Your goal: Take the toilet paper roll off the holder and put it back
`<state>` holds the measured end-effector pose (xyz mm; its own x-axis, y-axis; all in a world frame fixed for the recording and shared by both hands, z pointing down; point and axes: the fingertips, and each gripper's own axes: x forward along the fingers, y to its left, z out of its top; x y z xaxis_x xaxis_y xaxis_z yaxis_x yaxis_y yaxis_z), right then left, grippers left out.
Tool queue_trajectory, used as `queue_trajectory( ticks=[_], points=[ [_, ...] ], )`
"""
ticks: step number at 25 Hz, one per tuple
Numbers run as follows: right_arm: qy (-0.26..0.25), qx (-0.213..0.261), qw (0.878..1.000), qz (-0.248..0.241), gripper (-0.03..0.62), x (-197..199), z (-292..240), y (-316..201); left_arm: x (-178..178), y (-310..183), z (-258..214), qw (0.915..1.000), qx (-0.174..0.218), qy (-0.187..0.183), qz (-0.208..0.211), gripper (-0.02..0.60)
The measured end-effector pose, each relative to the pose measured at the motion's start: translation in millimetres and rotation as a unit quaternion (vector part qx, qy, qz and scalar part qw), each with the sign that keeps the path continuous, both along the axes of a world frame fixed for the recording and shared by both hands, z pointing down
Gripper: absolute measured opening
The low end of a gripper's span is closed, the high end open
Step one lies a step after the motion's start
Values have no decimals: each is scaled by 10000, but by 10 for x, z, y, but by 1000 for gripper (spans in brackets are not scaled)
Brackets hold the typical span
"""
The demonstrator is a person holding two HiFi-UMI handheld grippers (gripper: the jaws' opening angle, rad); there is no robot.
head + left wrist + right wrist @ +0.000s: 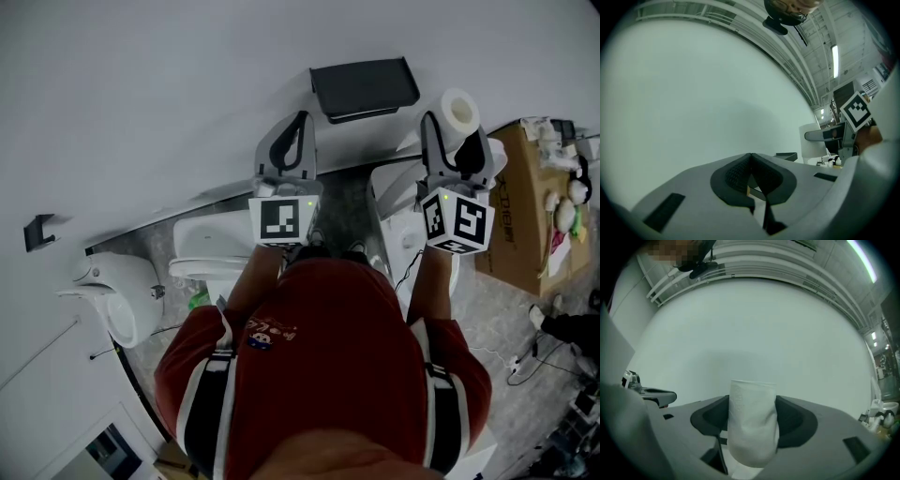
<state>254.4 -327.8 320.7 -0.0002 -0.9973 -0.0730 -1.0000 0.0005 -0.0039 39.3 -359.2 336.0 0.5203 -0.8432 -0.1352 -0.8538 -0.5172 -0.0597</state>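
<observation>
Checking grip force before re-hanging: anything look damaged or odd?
Yes. The toilet paper roll is off the holder, clamped in the right tongs. Its sides look pinched and dented where the tongs squeeze, so it is no longer evenly round. Nothing else stands out.

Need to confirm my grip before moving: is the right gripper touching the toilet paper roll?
Touching. The right gripper view shows the toilet paper roll pinched between the pads of the right gripper, its sides pressed in.

no legible text, cardboard box (521, 225) print blurred
</observation>
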Motion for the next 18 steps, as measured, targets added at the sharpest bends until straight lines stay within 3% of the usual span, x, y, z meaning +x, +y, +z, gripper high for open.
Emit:
queue_trajectory(
  ticks=[10, 18],
  points=[
    [102, 880, 9960, -88, 308, -5, -799, -218, -67, 6, -18, 10000, 24, 77, -33, 18],
    [150, 1293, 9902, -498, 308, -328, -1150, -386, -227, -17, 2, 9999, -6, 75, -147, 18]
  ],
)
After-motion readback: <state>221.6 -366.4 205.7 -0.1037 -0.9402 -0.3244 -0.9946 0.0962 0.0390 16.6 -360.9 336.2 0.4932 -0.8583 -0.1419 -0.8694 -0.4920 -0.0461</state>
